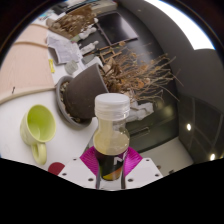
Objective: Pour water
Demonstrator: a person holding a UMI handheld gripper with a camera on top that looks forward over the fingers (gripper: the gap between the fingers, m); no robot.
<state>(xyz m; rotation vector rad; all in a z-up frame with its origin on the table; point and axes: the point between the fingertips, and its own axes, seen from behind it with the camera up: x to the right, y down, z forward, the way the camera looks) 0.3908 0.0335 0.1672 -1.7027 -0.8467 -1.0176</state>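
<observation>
While the gripper (111,165) pinches the bottle (111,135) between its jaws, a fast tip could spill water beside the green cup (38,126).

White table (20,150), bright window (190,25)

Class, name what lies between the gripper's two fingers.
The gripper view shows a bottle with a white cap held between the pink pads of the gripper.
</observation>
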